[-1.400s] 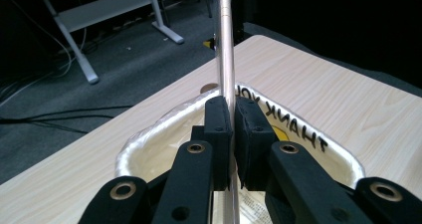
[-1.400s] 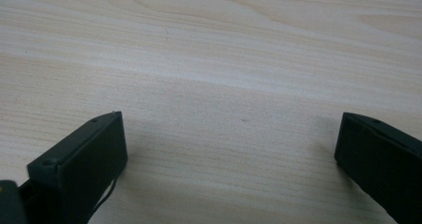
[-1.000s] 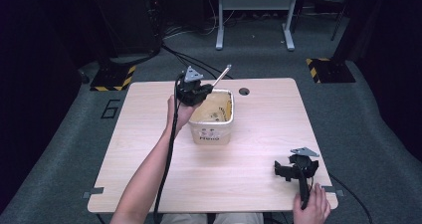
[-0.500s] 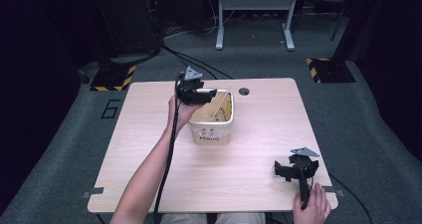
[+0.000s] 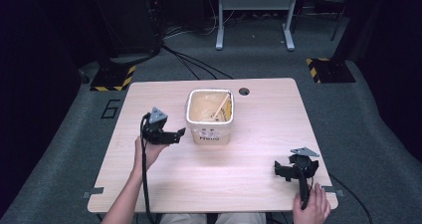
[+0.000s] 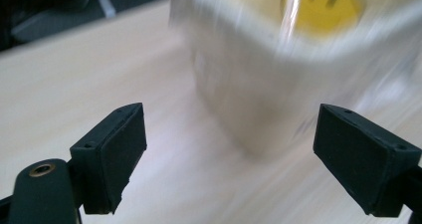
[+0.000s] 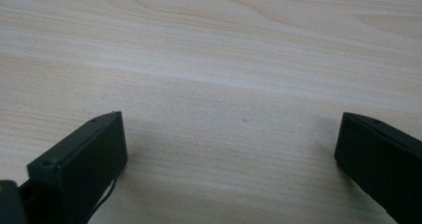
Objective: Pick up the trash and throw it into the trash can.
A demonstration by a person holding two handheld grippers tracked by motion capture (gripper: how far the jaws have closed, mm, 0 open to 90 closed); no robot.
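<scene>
I see a pale wood counter point(image 5: 249, 174) on grey carpet point(image 5: 368, 134) in a dark room; a cream tub point(image 5: 209, 116) stands mid-counter. My left tool point(image 5: 171, 135) hangs released beside it, my right tool point(image 5: 293, 170) rests released near the front corner

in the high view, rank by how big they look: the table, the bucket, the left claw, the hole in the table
1. table
2. bucket
3. left claw, with its body, clearly smaller than the bucket
4. hole, smallest
</scene>
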